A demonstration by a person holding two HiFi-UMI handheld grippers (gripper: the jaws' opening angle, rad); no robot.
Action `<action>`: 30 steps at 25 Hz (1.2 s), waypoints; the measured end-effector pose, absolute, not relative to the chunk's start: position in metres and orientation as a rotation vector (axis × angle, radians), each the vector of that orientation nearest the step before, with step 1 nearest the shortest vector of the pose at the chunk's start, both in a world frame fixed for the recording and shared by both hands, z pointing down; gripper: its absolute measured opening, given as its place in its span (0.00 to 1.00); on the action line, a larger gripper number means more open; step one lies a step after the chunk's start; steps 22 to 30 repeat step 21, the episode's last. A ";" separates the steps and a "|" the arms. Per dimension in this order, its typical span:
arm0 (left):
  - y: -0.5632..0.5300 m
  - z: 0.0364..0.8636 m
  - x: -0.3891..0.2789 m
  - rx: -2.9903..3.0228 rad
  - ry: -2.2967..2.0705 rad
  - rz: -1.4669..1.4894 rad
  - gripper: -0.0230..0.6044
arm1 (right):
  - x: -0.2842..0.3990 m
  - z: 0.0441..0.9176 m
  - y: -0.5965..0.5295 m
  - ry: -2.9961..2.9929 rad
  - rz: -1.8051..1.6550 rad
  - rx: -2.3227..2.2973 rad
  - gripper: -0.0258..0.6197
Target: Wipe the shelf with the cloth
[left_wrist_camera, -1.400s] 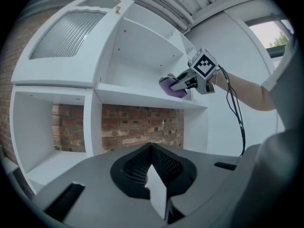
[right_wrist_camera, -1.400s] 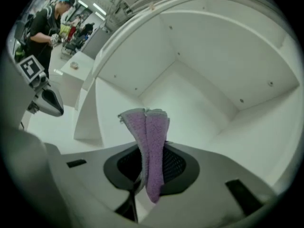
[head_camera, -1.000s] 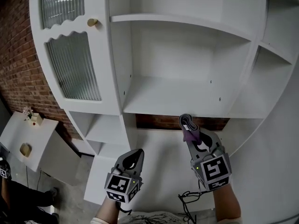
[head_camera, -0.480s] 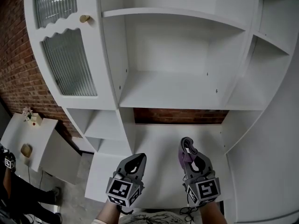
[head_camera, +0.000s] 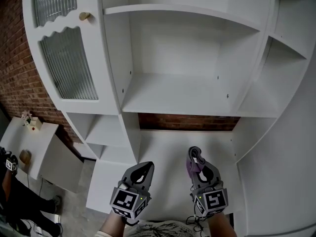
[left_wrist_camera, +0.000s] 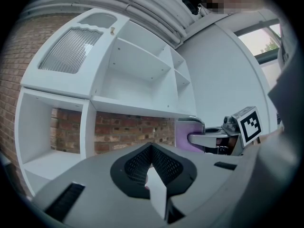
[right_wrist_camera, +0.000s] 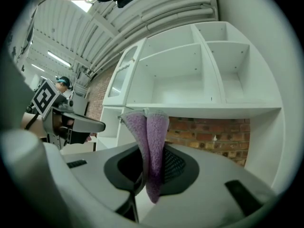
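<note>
A white shelf unit stands against a brick wall, with a ribbed glass door and a round knob at its upper left; open bays fill the rest, and the wide shelf in the middle is bare; below it a strip of brick shows, then a lower ledge.

Both tools are held low in front of that ledge, well short of the shelf; the right gripper is clamped on the cloth, a purple piece folded double, its fold standing up past the jaw tips in the right gripper view; the left gripper sits just beside it, jaws closed together with nothing between them.

The cloth looks light, soft and nappy, so it should give no resistance and weigh next to nothing; the risk is that it bunches or folds back on itself rather than lying flat; only a short tuft clears the jaws, so the wiping face is likely small, and hard plastic may scrape the board if the tool is pressed at too steep an angle. The present hold, pinched across the fold, seems secure enough; a grip nearer one edge would probably leave more fabric free to drag along the shelf. Wiping looks not yet begun.
</note>
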State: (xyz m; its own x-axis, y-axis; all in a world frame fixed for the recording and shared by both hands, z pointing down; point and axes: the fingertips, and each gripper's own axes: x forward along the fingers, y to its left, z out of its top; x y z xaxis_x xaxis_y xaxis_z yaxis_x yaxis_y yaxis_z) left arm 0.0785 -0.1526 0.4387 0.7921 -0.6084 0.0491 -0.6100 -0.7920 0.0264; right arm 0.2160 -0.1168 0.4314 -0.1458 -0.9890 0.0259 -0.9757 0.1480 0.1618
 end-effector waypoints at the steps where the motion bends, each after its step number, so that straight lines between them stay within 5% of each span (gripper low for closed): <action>1: -0.154 0.439 0.079 2.936 -0.999 0.056 0.06 | 0.216 0.432 -0.118 -2.285 -0.157 1.960 0.15; 30: -0.173 0.439 0.080 2.965 -0.976 -0.004 0.06 | 0.221 0.436 -0.135 -2.310 -0.165 1.969 0.15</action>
